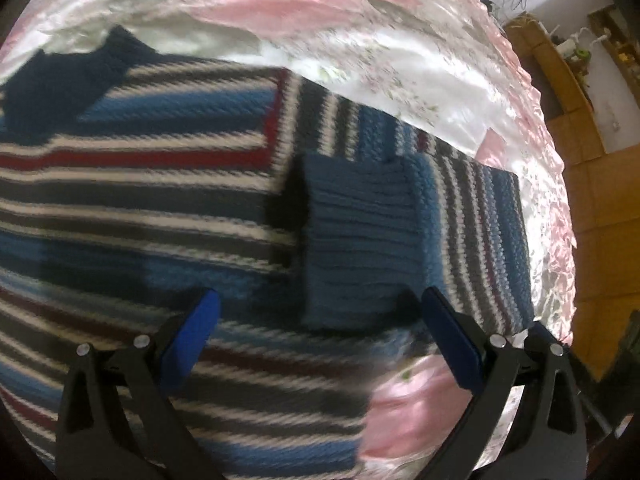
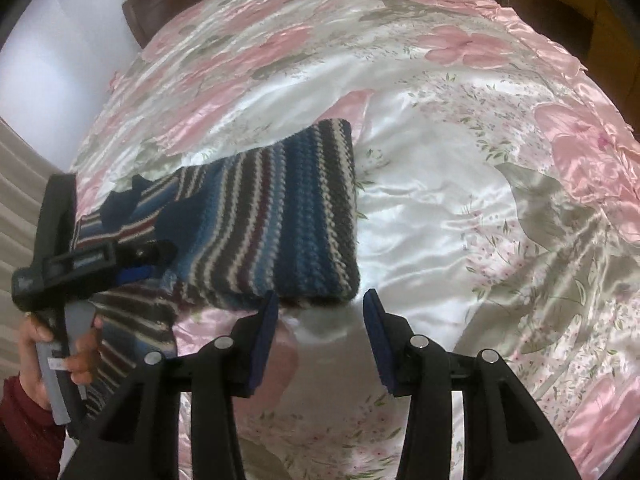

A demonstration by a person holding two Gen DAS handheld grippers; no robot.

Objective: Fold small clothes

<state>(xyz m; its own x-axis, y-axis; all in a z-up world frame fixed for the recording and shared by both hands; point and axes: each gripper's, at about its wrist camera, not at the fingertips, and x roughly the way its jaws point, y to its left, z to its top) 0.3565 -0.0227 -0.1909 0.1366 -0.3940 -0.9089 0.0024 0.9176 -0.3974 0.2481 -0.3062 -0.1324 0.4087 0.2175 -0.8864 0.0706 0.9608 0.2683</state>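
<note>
Striped knit sweater (image 2: 280, 216) lies partly folded on floral satin bedspread (image 2: 460, 160). Left gripper (image 1: 320, 312) jaws apart, empty, over sweater cuff (image 1: 356, 240). Right gripper (image 2: 320, 304) jaws apart, empty, beside sweater edge.

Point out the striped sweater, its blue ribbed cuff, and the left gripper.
striped sweater (image 2: 280, 216), right wrist view, folded body.
blue ribbed cuff (image 1: 356, 240), left wrist view, ribbed middle.
left gripper (image 1: 320, 312), left wrist view, between its fingertips.

Black grippers (image 2: 320, 316) with blue-padded jaws, silver screws; dark red sleeve (image 2: 24, 420).
</note>
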